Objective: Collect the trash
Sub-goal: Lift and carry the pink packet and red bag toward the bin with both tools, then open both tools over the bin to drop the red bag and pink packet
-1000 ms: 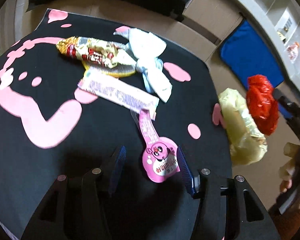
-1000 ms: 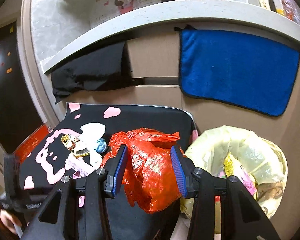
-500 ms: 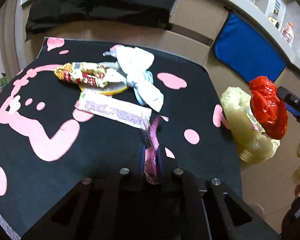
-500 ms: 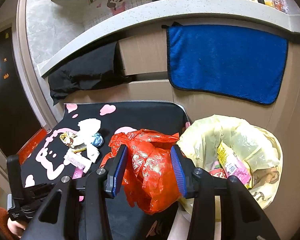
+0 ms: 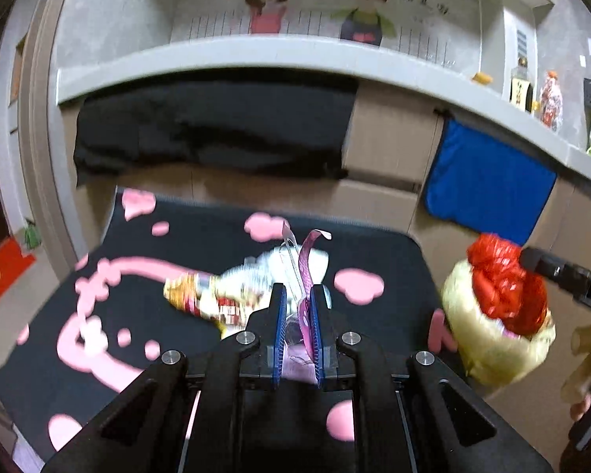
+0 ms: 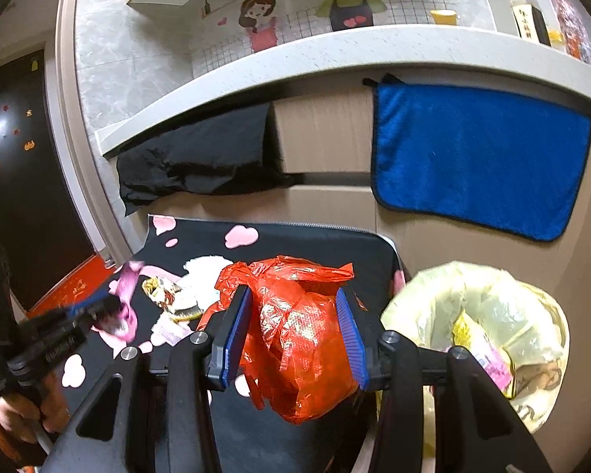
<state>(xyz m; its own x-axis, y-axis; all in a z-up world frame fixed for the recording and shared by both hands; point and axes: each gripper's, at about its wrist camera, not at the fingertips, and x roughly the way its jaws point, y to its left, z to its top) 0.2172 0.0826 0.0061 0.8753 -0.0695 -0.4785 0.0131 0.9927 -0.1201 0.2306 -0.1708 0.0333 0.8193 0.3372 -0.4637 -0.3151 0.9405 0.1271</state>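
My left gripper (image 5: 297, 307) is shut on a pink wrapper (image 5: 306, 272) and holds it up above the black mat (image 5: 98, 339); it also shows in the right wrist view (image 6: 124, 307). A gold and red snack wrapper (image 5: 212, 301) and a white tissue (image 5: 319, 260) lie on the mat behind it. My right gripper (image 6: 293, 329) is shut on a crumpled red plastic bag (image 6: 299, 339), beside the open yellow trash bag (image 6: 488, 315). In the left wrist view the red bag (image 5: 504, 291) sits over the yellow bag (image 5: 488, 343).
A blue towel (image 6: 476, 157) and a black cloth (image 6: 201, 161) hang from the grey counter behind the mat. Bottles stand on the counter (image 6: 528, 12). A white wrapper (image 6: 171, 329) lies on the mat. The yellow bag holds several wrappers.
My left gripper shut on the pink wrapper, then lifted it off the mat and tilted up. My right gripper kept its hold on the red bag and moved little.
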